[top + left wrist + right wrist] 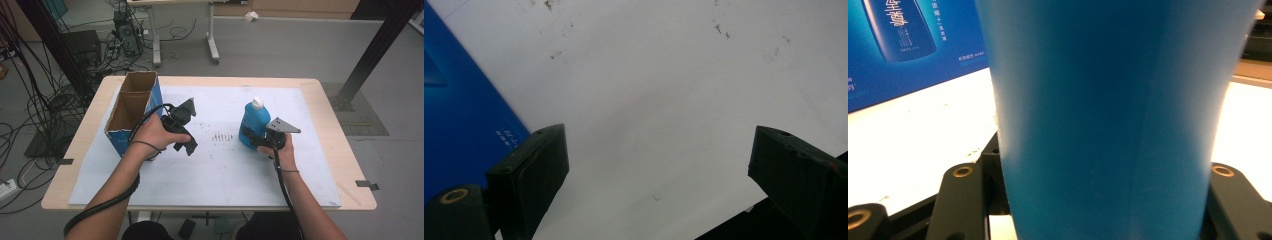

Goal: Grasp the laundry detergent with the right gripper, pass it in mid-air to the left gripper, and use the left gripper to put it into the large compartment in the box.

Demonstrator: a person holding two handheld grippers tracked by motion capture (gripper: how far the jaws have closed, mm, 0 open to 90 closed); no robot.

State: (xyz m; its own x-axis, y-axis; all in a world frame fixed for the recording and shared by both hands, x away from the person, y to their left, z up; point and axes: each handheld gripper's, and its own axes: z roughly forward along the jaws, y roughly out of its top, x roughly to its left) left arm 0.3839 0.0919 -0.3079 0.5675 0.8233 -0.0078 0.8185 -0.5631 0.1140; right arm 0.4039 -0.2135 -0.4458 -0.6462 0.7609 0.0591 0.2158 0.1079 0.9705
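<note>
The right gripper is clenched on the blue bottle, which stands upright on the white mat at the right of the desk, its white cap on top. In the right gripper view the bottle sits between the two black jaws, one pressed to each side of its lower body — the grip is low, near the base. The left gripper is held just above the mat near the middle-left of the desk, right beside the open cardboard box, whose blue outer wall faces it. In the left gripper view the jaws stand wide apart, released, with bare mat between them and the blue side of the box at the left edge. Box and bottle are well apart — the left gripper lies between them, nearer the box. A black cable trails from the left gripper along the forearm.
</note>
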